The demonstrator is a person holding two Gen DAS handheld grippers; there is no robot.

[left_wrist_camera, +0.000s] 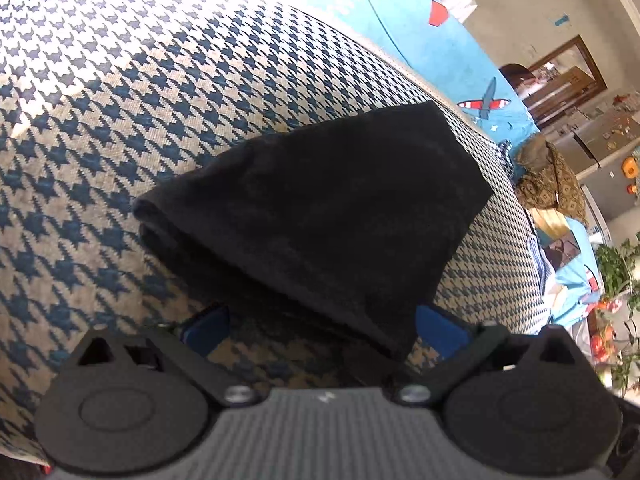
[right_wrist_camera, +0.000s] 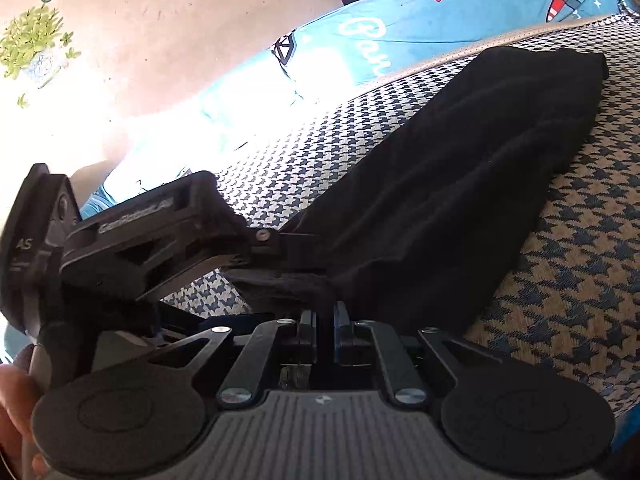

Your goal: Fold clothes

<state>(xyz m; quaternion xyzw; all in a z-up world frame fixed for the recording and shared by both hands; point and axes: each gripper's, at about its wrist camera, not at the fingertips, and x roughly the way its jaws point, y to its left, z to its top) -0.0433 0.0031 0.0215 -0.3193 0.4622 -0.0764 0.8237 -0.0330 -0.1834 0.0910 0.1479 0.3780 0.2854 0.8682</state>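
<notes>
A black garment [left_wrist_camera: 320, 208] lies folded into a thick wedge on the houndstooth cover [left_wrist_camera: 160, 100]. My left gripper [left_wrist_camera: 324, 330] is open, its blue pads [left_wrist_camera: 210, 326] spread wide on either side of the garment's near corner. In the right wrist view the same black garment [right_wrist_camera: 460, 168] stretches away to the upper right. My right gripper [right_wrist_camera: 325, 316] is shut on its bunched near edge. The left gripper [right_wrist_camera: 292, 250] comes in from the left, its tip at the same end of the cloth. A person's hand [right_wrist_camera: 12, 412] shows at the lower left.
The houndstooth cover [right_wrist_camera: 580, 264] lies over a blue sheet [right_wrist_camera: 440, 12] printed with aeroplanes. A patterned brown cloth pile [left_wrist_camera: 552, 180] sits at the far end. Plants [left_wrist_camera: 616, 272] and a cabinet [left_wrist_camera: 568, 76] stand beyond the bed; floor [right_wrist_camera: 160, 40] lies to the left.
</notes>
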